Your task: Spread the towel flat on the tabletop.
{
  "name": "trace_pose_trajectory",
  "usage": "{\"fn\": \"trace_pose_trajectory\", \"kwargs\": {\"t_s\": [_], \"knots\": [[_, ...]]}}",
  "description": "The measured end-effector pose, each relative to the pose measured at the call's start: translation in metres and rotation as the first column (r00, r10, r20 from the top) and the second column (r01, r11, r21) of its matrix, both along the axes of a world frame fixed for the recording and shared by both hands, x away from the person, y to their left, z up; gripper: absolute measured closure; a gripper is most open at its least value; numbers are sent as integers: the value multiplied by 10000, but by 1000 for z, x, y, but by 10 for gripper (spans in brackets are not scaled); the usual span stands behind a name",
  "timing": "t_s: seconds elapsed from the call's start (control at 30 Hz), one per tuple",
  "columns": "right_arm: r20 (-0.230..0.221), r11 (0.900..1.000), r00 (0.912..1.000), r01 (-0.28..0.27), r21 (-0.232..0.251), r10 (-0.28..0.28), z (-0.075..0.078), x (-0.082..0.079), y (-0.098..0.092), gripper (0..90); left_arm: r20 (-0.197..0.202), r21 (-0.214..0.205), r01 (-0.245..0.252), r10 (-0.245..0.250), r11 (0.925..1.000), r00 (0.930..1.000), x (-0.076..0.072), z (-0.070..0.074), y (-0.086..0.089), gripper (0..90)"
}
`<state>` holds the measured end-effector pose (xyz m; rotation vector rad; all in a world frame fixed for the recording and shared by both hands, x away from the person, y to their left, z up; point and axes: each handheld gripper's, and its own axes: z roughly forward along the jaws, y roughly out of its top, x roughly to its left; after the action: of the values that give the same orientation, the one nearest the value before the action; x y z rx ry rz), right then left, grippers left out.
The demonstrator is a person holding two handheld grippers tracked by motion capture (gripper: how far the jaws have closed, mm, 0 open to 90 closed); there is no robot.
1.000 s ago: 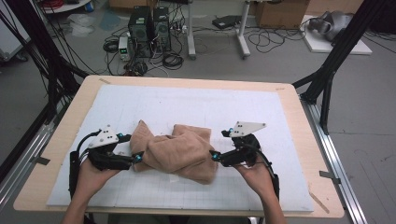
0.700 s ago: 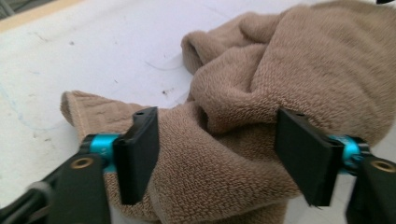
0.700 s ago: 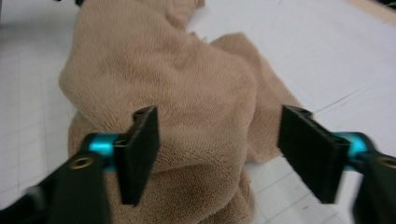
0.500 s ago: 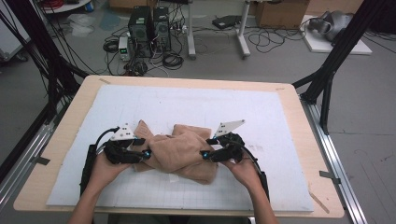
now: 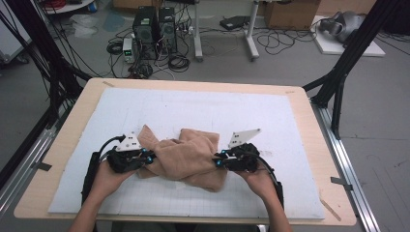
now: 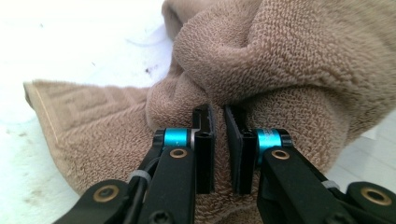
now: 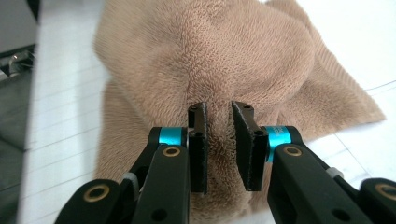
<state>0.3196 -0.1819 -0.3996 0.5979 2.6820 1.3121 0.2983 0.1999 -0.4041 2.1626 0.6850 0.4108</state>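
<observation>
On the left, the left gripper [image 5: 147, 158] has just been closing and a fold at the left edge of the tan towel [image 5: 186, 157] is now pinched between its jaws. The towel is seen bunched in a heap on the white mat [image 5: 270, 116], near the table's front edge. On the right, the right gripper [image 5: 218, 161] has likewise been closing, and the towel's right side is clamped.

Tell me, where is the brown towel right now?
In the high view, the brown towel lies bunched on the white mat, near the table's front edge, pinched between the left claw and right claw.
</observation>
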Motion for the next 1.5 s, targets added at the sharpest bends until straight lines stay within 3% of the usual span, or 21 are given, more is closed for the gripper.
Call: {"fn": "trace_pose_trajectory", "kwargs": {"t_s": [0.03, 0.1, 0.13, 0.17, 0.2, 0.3, 0.37, 0.4, 0.47, 0.6, 0.67, 0.77, 0.83, 0.9, 0.97, 1.17, 1.23, 1.27, 1.37, 1.5], "knots": [[208, 10000, 9998, 16, 88, -17, 8, -12, -9, 772, 170, 28, 56, -56, 10000, 9998, -6, 3, 1, 830], [275, 10000, 9996, 2, 94, -5, 10, -15, -10, 772, 401, -122, 108, -103, 9999, 9991, -15, 7, 3, 830], [450, 9999, 9990, -13, 118, 7, 16, -31, -18, 772, 512, -245, 134, -121, 9996, 9986, -21, 8, 4, 831], [450, 9999, 9990, -13, 118, 7, 16, -31, -18, 772, 630, -341, 195, -173, 9992, 9979, -27, 10, 5, 831], [627, 10000, 9980, -16, 55, 12, 20, -48, -22, 772, 739, -390, 251, -221, 9989, 9970, -32, 11, 5, 831], [743, 9999, 9972, -99, -58, 103, 22, -64, -23, 773, 922, -417, 368, -328, 9985, 9952, -50, 12, 4, 831], [761, 9995, 9969, -177, -275, 198, 16, -89, -24, 773, 950, -458, 500, -455, 9977, 9944, -61, 10, 4, 831], [761, 9995, 9969, -177, -275, 198, 16, -89, -24, 773, 912, -472, 558, -514, 9973, 9945, -66, 9, 4, 831], [667, 9984, 9974, -227, -520, 262, 8, -106, -23, 773, 839, -364, 689, -657, 9970, 9943, -78, 3, 4, 830], [509, 9967, 9980, -348, -727, 386, -5, -122, -19, 761, 669, -337, 741, -717, 9967, 9952, -88, -5, 5, 820], [439, 9959, 9978, -467, -776, 502, -5, -124, -17, 696, 549, -412, 816, -793, 9958, 9953, -91, -6, 7, 728], [465, 9980, 9975, -509, -365, 525, 0, -124, -18, 634, 509, -563, 1036, -1008, 9930, 9936, -95, 2, 11, 650], [796, 9989, 9960, -414, 219, 395, 18, -120, -22, 559, 697, -616, 1036, -992, 9927, 9926, -95, 12, 13, 571], [896, 9989, 9953, -402, 254, 377, 22, -118, -22, 550, 838, -589, 969, -918, 9936, 9922, -93, 20, 14, 558], [1281, 9997, 9917, -170, 168, 147, 33, -109, -22, 528, 1047, -440, 713, -664, 9965, 9923, -86, 26, 15, 522], [1546, 9999, 9879, -154, -8, 154, 45, -71, -5, 500, 664, -418, 238, -210, 9988, 9976, -67, 14, 19, 566], [1287, 9994, 9912, -291, -200, 314, 41, -46, 10, 482, 396, -337, 135, -122, 9993, 9991, -61, 6, 19, 565], [1287, 9994, 9912, -291, -200, 314, 41, -46, 10, 482, 296, -355, 99, -88, 9993, 9995, -59, 3, 19, 565], [660, 9980, 9966, -475, -416, 502, 28, -27, 22, 502, -45, -327, -13, 11, 9995, 10000, -50, -8, 17, 563], [-129, 9910, 9951, -991, -901, 983, 6, -18, 26, 721, -299, -123, 145, -149, 9998, 9994, -43, -17, 12, 688]]}}
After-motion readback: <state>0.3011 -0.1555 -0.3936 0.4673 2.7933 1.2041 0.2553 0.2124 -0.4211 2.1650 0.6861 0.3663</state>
